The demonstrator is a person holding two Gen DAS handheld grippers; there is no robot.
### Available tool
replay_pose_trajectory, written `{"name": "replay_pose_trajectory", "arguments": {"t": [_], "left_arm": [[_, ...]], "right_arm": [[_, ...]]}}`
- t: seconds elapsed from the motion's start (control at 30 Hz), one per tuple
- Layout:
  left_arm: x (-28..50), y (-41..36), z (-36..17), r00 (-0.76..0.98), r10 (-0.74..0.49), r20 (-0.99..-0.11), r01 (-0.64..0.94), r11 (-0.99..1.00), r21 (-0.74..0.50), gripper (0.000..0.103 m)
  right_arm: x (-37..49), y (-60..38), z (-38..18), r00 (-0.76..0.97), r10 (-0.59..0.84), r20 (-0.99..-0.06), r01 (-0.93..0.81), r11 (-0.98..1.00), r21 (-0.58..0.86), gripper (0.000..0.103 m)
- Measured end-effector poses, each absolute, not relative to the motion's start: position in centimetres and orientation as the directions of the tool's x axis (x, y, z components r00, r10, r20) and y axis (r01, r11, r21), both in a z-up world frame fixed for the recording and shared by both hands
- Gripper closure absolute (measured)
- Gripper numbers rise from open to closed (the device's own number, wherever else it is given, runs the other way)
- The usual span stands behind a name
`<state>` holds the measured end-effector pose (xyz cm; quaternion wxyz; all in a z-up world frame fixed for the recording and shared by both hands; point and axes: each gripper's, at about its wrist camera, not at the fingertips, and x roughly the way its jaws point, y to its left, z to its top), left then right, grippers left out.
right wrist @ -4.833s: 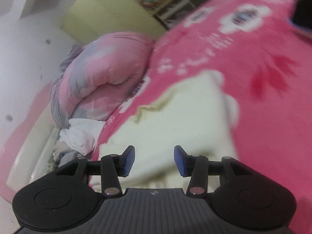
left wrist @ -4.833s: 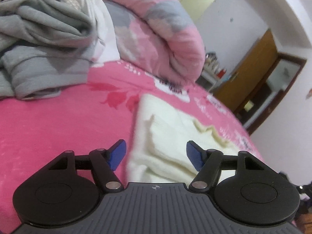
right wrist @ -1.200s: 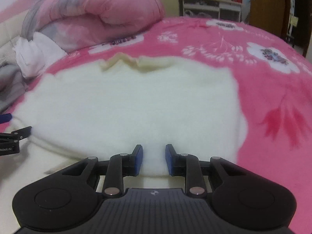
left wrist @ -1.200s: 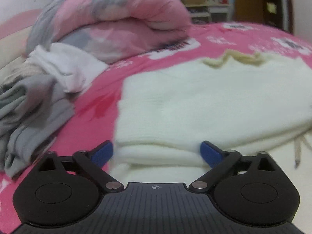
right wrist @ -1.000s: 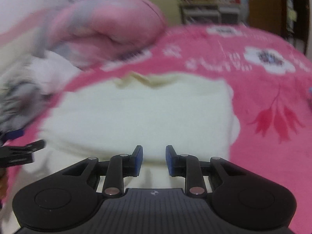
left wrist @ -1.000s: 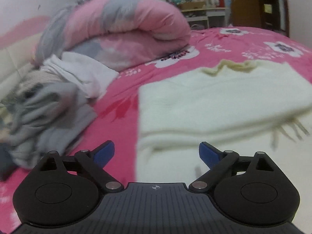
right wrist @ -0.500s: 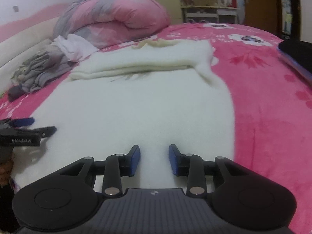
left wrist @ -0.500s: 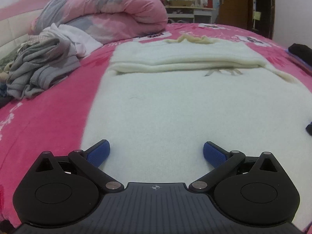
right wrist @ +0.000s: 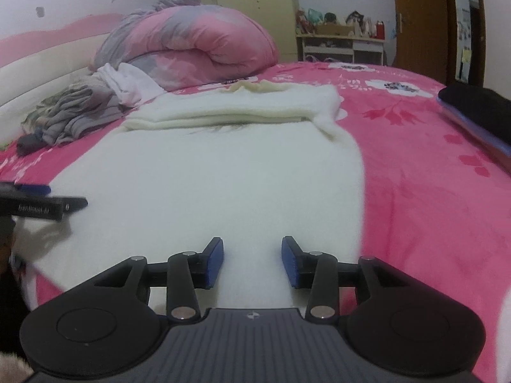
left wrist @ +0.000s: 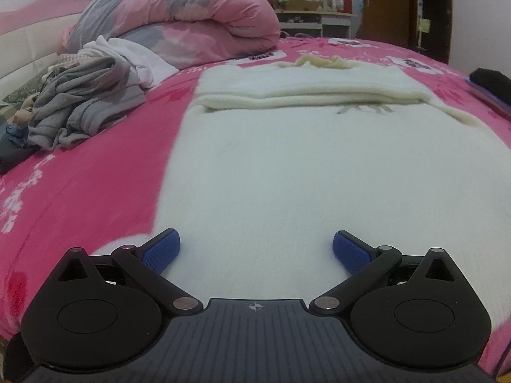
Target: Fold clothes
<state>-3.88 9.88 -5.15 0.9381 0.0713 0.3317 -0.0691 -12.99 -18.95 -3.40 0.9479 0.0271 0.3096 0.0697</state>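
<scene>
Lying flat down the middle of the pink floral bedspread [left wrist: 80, 191], the cream sweater [left wrist: 287, 166] has its far part already doubled over into a thick band, and its near body stretches smooth toward both cameras. The step in hand looks like taking the near hem to fold it up over that band.

The left gripper [left wrist: 254, 250] sits low over the sweater's near left part, fingers spread as wide as they go and nothing between them. The right gripper [right wrist: 252, 261] hovers over the near right part, its jaws partly apart and just been opening, only knit below them, none pinched.

To do this well, I would bring each gripper down at a hem corner, not mid-panel, so both layers get caught together. Closing at matching spots left and right should keep the fold line square. The knit looks soft and thick, so a shallow bite may slip.

Far left, the grey clothes heap [left wrist: 80, 105] and rolled quilt [left wrist: 179, 22] stand clear; the dark item [right wrist: 479, 111] at far right also.
</scene>
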Motion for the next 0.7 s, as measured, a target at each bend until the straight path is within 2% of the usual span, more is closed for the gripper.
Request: {"name": "replay_pose_trajectory", "arguments": {"t": [0.13, 0.27, 0.33, 0.57, 0.7], "left_arm": [[-4.8, 10.4, -4.9, 0.768, -0.084, -0.635, 0.202, 0.973, 0.115, 0.000], [-4.9, 11.2, -4.8, 0.753, -0.091, -0.651, 0.196, 0.977, 0.089, 0.000], [-5.0, 11.5, -4.7, 0.748, -0.095, -0.657, 0.186, 0.980, 0.071, 0.000], [-5.7, 12.9, -4.5, 0.725, -0.102, -0.681, 0.133, 0.991, -0.006, 0.000], [-6.3, 14.0, -3.2, 0.751, -0.091, -0.654, 0.086, 0.996, -0.040, 0.000]], "right_arm": [[-15.4, -19.1, -2.8, 0.786, 0.145, -0.601, -0.138, 0.989, 0.058, 0.059], [-16.5, -19.4, -1.4, 0.757, 0.144, -0.637, -0.161, 0.986, 0.032, 0.058], [-16.0, -19.5, -0.5, 0.767, 0.146, -0.624, -0.164, 0.986, 0.029, 0.058], [-9.2, -15.6, 0.4, 0.790, 0.274, -0.549, -0.260, 0.960, 0.105, 0.058], [-8.1, -11.1, -1.6, 0.717, 0.340, -0.609, -0.380, 0.923, 0.067, 0.058]]}}
